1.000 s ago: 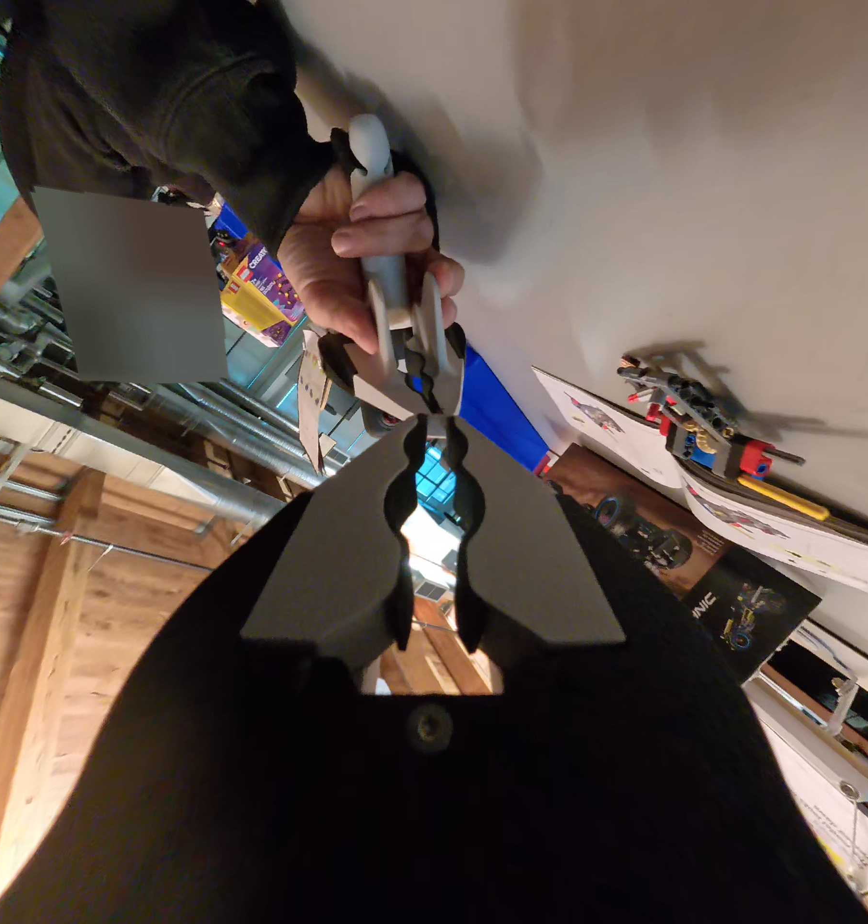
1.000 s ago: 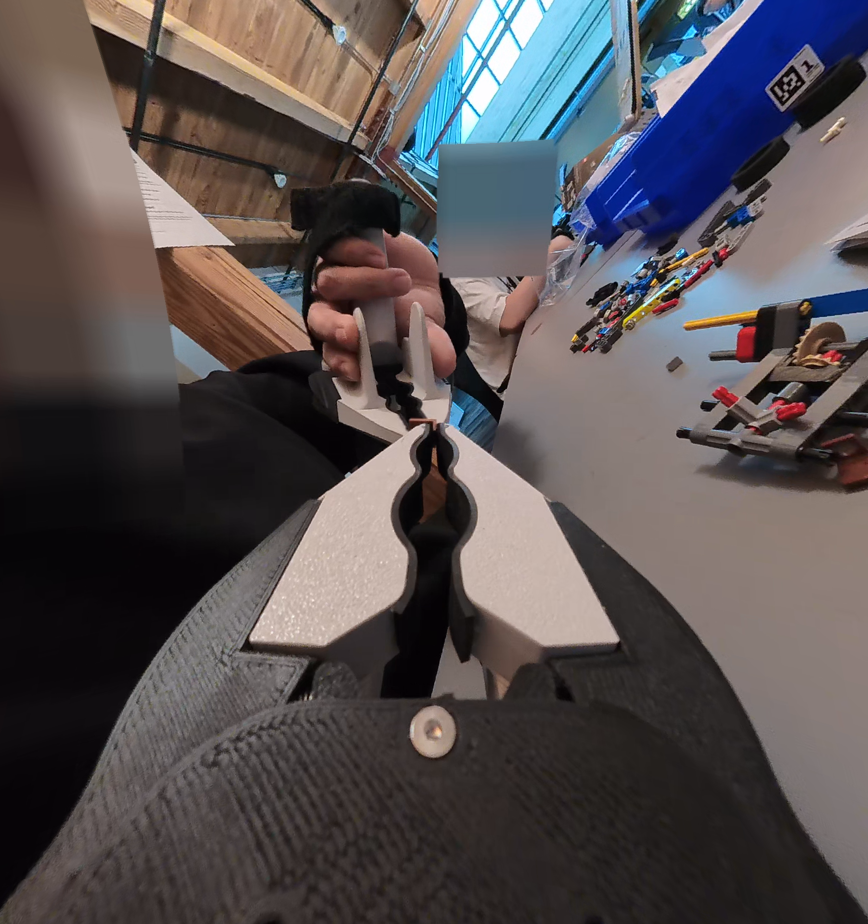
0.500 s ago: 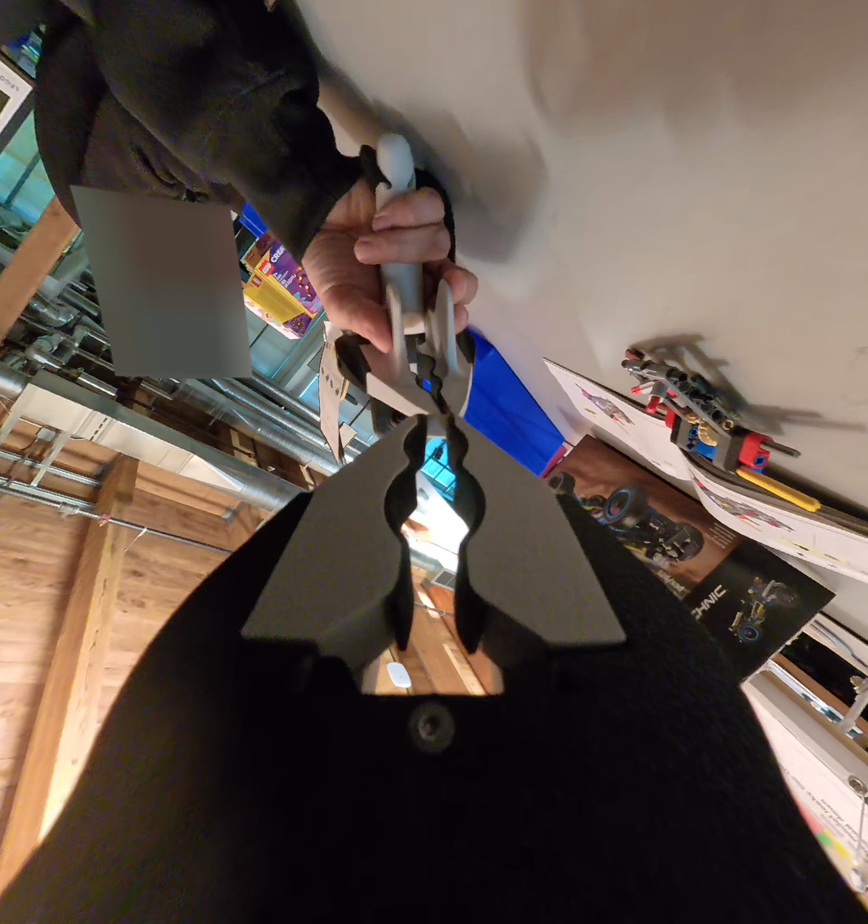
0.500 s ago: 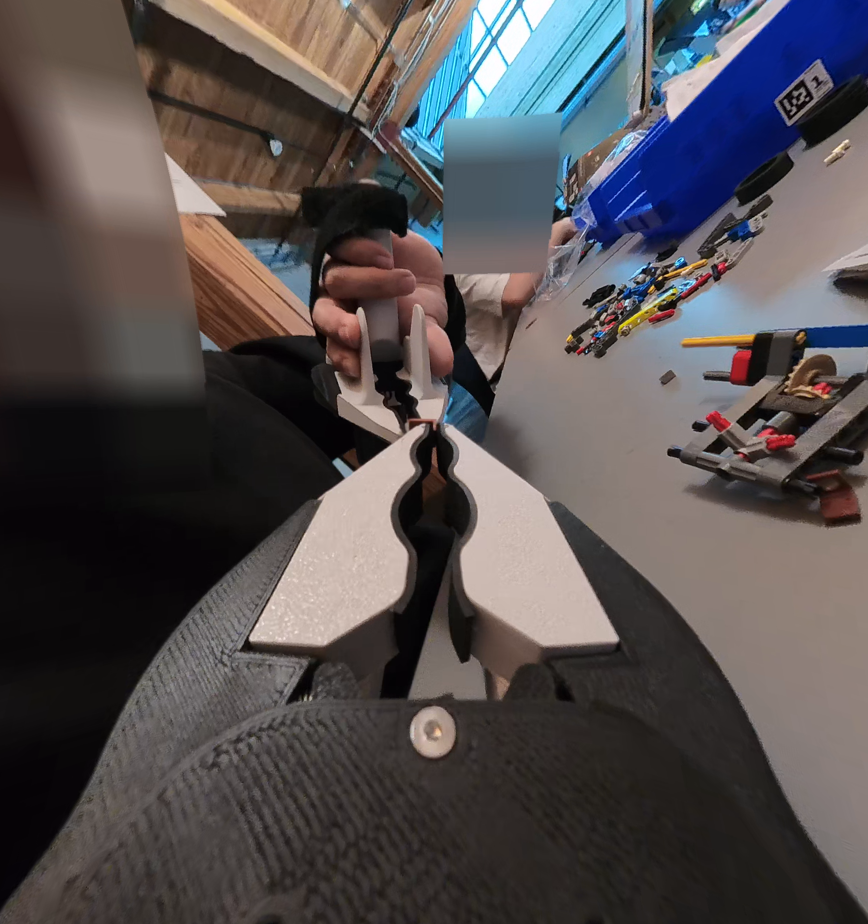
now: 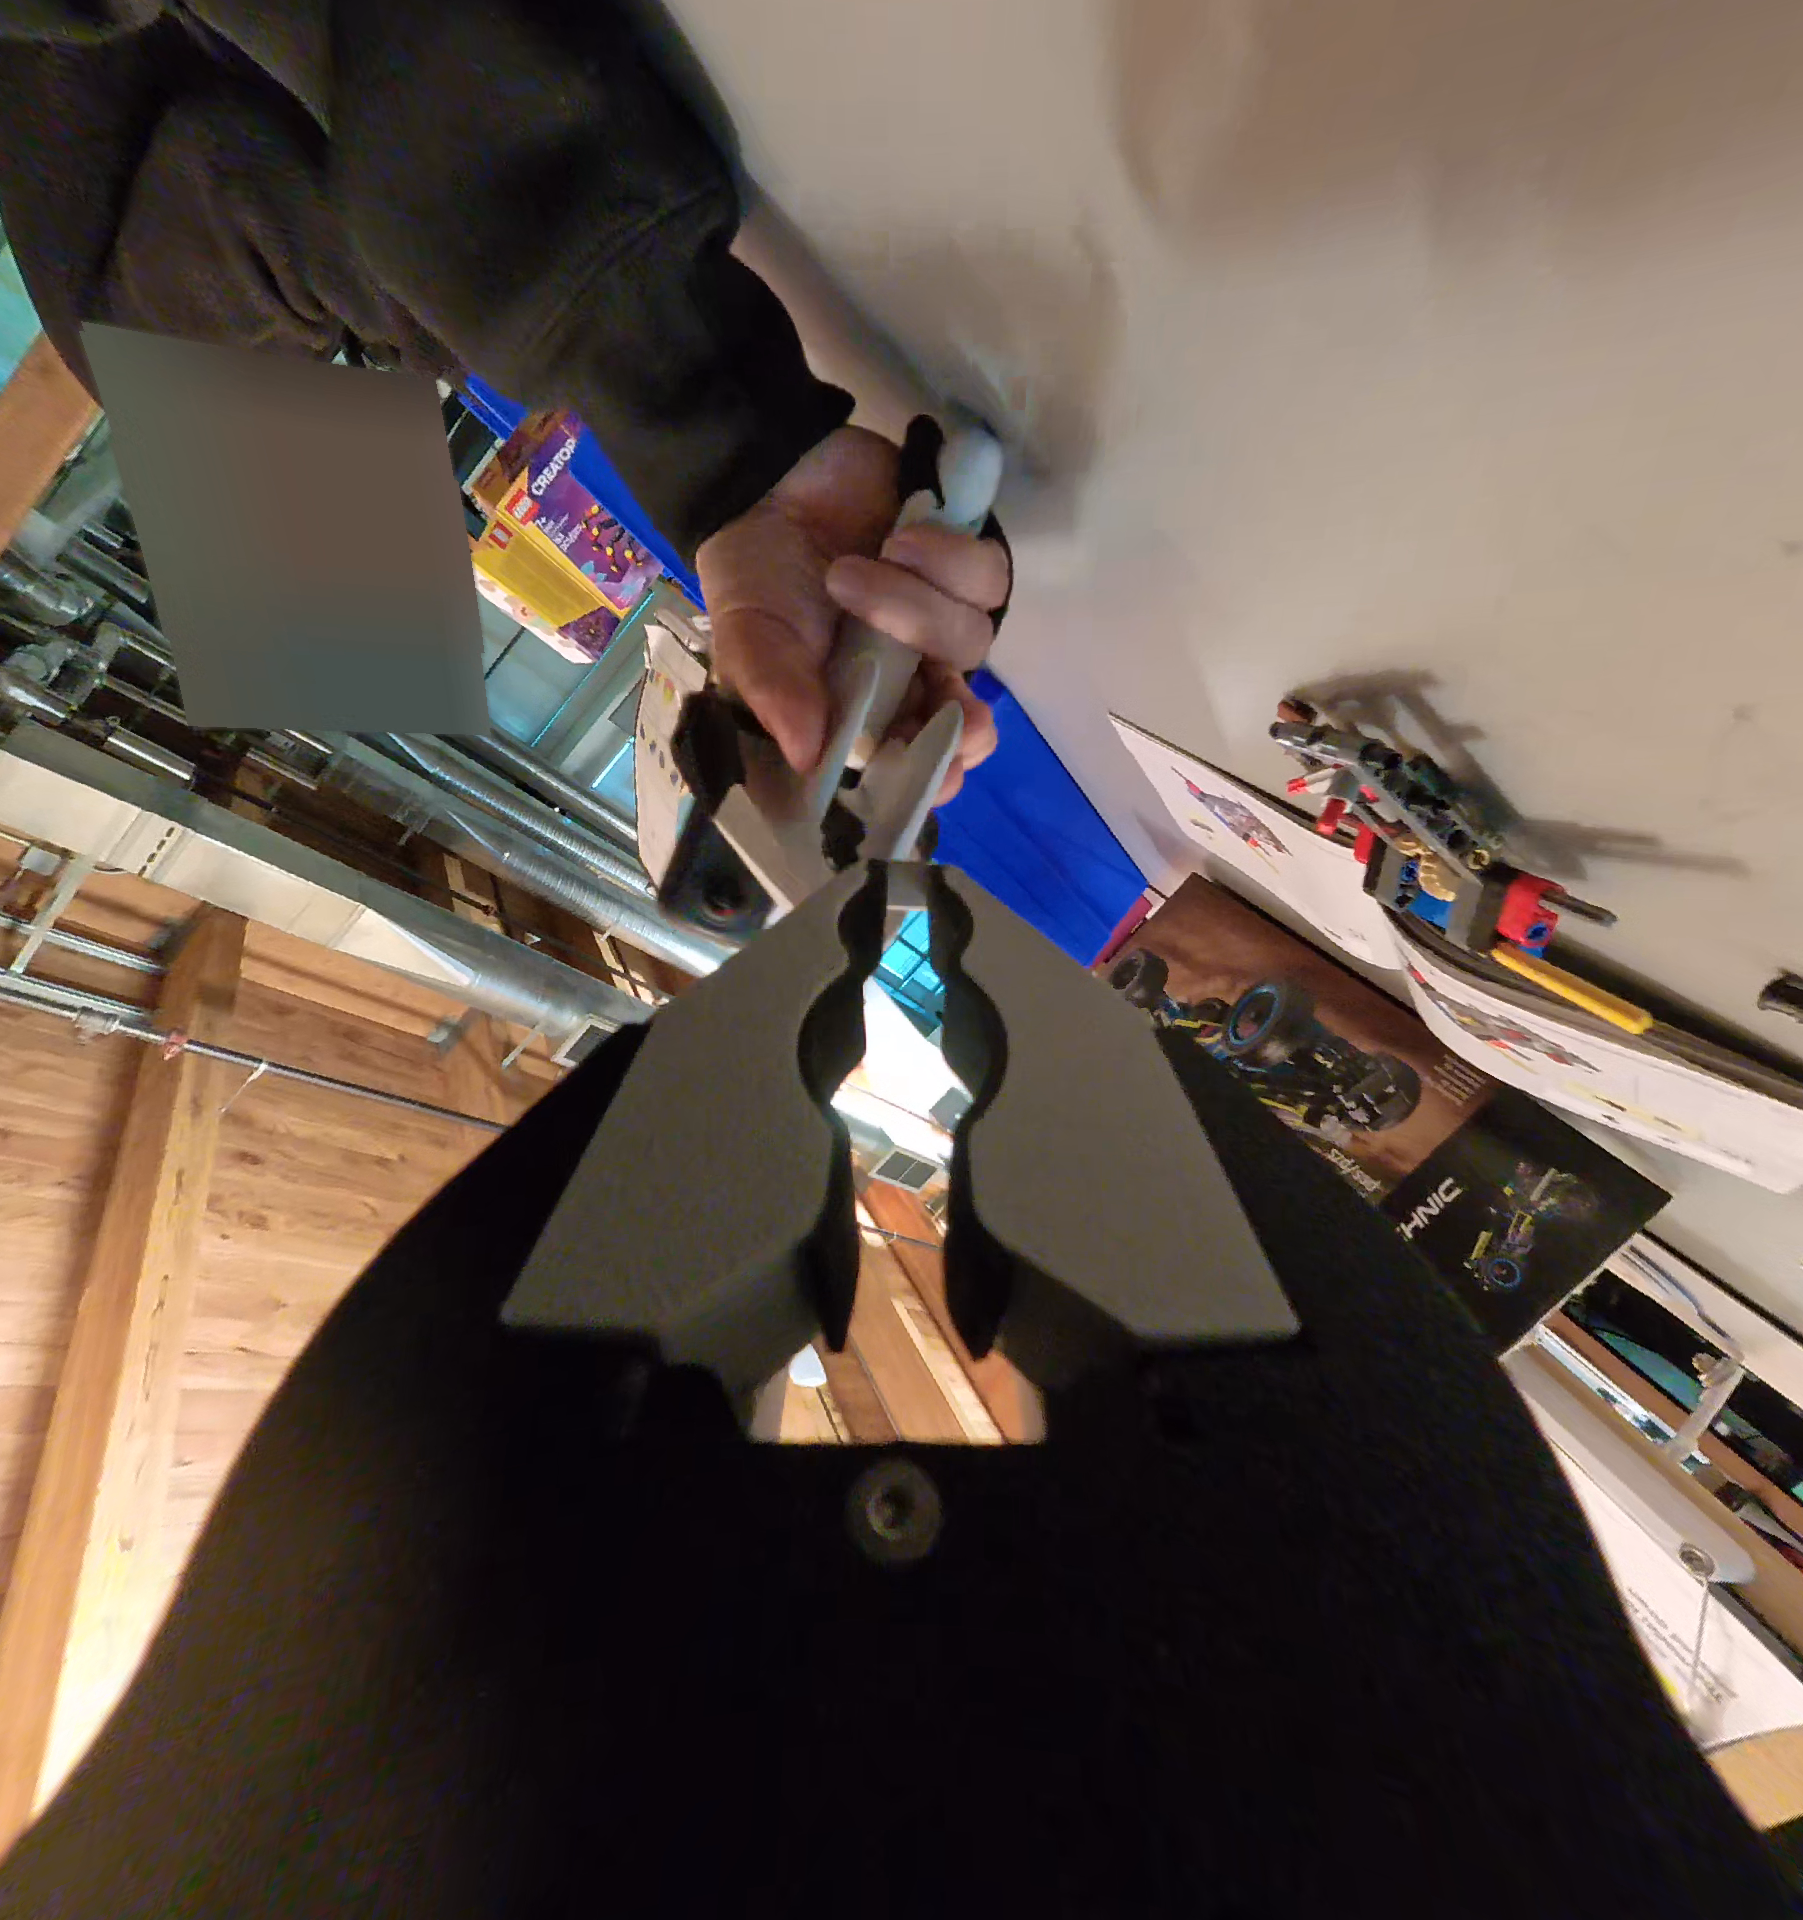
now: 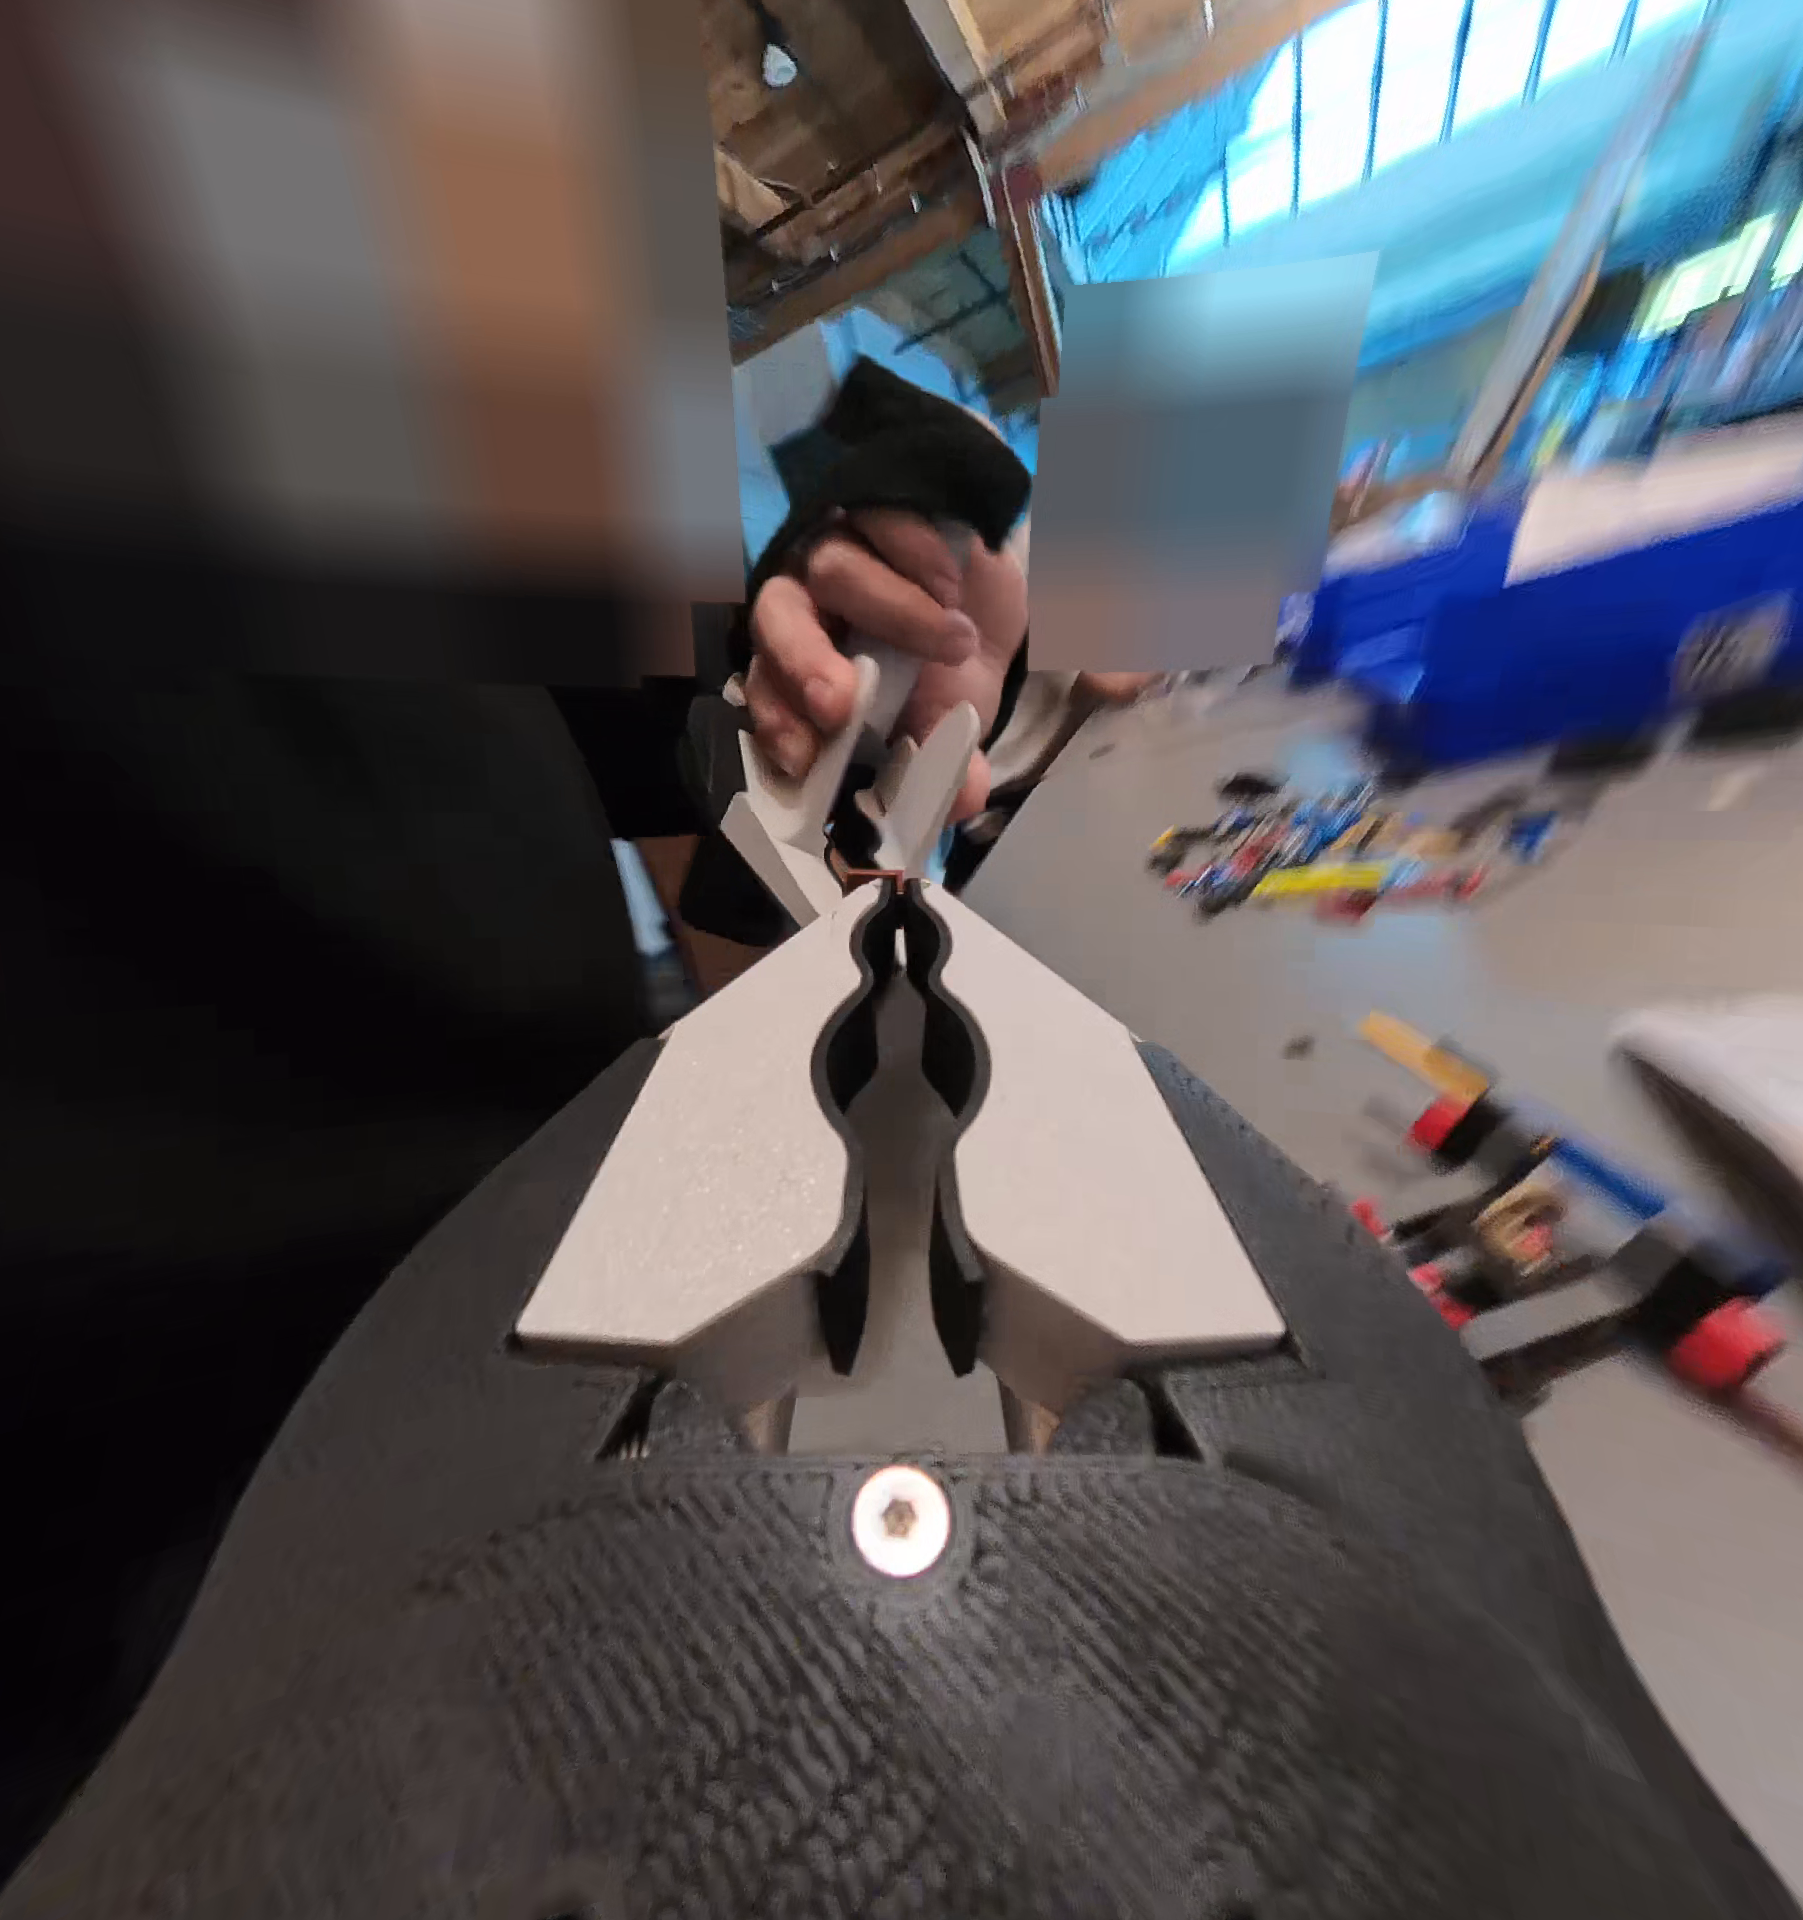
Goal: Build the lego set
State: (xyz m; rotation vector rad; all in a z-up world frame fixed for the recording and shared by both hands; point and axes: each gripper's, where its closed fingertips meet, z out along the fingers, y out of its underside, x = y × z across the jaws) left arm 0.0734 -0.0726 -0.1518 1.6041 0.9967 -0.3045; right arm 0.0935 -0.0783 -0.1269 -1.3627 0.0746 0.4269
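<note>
Grey tabletop [image 5: 1396,364] is seen tilted in both wrist views, with timber beams and ducting behind. Held tip to tip above it, the left gripper [image 5: 902,883] and right gripper [image 6: 892,894] are nearly closed; a small brown piece [image 6: 869,879] is pinched at the right one's tips, while the left's hold cannot be told. A part-built lego model [image 5: 1437,842] lies on an instruction booklet [image 5: 1603,1060], far right, beside a set box [image 5: 1396,1122]. Loose bricks [image 6: 1323,873] are scattered farther off, blurred.
</note>
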